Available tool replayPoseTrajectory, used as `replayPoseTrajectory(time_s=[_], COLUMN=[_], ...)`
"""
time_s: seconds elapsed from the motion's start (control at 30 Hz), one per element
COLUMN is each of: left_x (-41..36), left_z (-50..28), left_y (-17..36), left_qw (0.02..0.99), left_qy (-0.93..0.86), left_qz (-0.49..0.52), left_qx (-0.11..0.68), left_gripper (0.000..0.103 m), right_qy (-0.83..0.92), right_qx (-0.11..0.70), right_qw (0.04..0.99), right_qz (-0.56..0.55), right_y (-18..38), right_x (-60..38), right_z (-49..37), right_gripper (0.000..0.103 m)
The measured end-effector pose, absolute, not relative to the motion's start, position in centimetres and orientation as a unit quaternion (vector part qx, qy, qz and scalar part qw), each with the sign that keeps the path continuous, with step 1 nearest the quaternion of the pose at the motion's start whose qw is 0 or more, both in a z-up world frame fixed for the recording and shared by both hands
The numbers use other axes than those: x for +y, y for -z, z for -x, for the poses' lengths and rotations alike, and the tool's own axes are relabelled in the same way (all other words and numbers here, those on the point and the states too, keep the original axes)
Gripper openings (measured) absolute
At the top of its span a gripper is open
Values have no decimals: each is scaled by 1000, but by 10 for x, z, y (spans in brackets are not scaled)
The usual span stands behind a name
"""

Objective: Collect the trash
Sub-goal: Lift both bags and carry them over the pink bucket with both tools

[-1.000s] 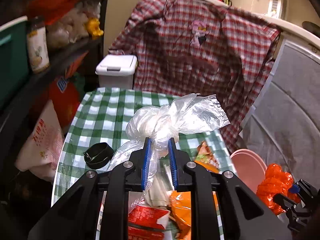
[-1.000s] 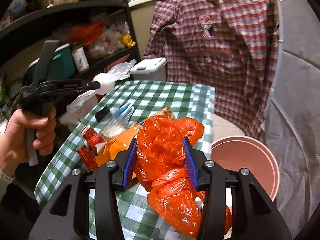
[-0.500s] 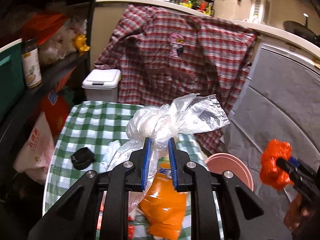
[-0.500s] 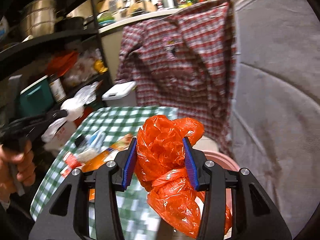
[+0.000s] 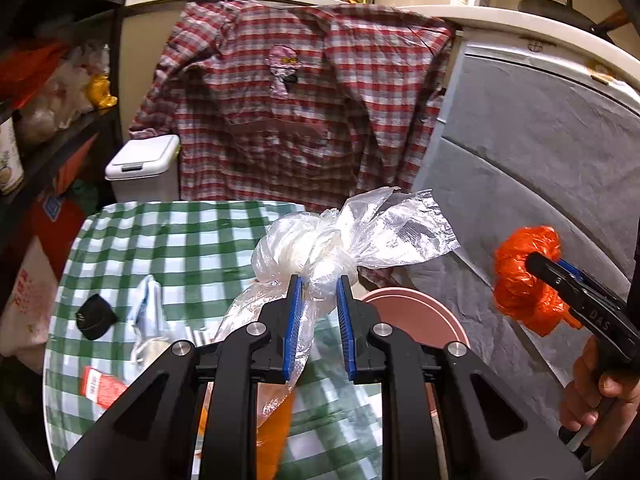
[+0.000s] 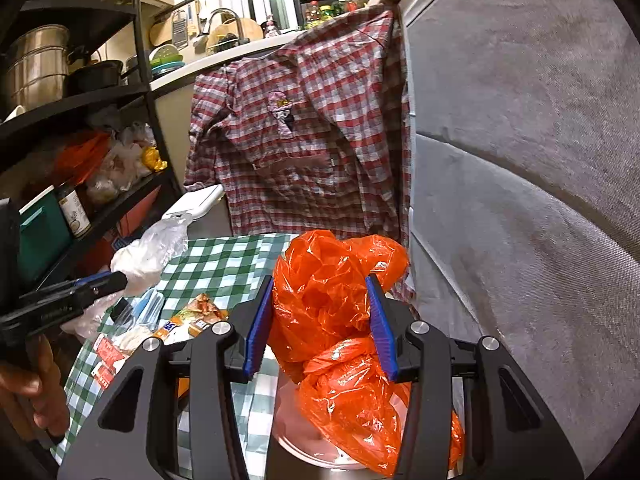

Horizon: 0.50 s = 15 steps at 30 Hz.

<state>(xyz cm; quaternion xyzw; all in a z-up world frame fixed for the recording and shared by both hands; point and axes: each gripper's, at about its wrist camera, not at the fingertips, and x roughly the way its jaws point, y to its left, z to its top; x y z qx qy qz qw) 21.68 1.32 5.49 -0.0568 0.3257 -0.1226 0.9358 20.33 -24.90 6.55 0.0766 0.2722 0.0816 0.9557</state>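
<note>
My left gripper [image 5: 318,280] is shut on a knotted clear plastic bag [image 5: 360,236] and holds it above the green checked table [image 5: 180,240]. My right gripper [image 6: 320,284] is shut on a crumpled orange plastic bag [image 6: 332,320], held above the pink bin [image 6: 304,444]. The bin's rim also shows in the left wrist view [image 5: 416,312], to the right of the table. The orange bag [image 5: 524,276] and the right gripper [image 5: 538,264] show there at the right. The left gripper [image 6: 116,278] with the clear bag [image 6: 148,252] shows at the left in the right wrist view.
Loose wrappers [image 5: 100,384], a clear packet [image 5: 148,320], an orange packet [image 5: 276,420] and a black lid [image 5: 96,316] lie on the table. A white lidded bin [image 5: 144,164] stands behind it. A plaid shirt [image 5: 300,100] hangs at the back. Black shelves [image 6: 80,120] stand left; a grey covered wall [image 6: 520,200] stands right.
Both grippers have risen and drawn back, each still holding its bag. The right gripper has moved right with the orange bag, from over the table to above the pink bin.
</note>
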Motion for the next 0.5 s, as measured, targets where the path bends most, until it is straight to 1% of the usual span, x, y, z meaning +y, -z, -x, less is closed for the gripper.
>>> replayPoseTrajectory(time_s=[0.27, 0.5], left_x=[-18, -45], left_z=[-217, -224], left_y=[-47, -36], left_qw=[940, 934], left_qy=[127, 141], left_qz=[55, 39], left_qx=[313, 325], left_gripper=[18, 18], right_qy=[-58, -47], right_qx=[259, 259], right_qw=[963, 963], right_qz=[-57, -54], right_y=[-67, -64], right_x=[-254, -262], right_z=[-209, -215], right_gripper=[46, 46])
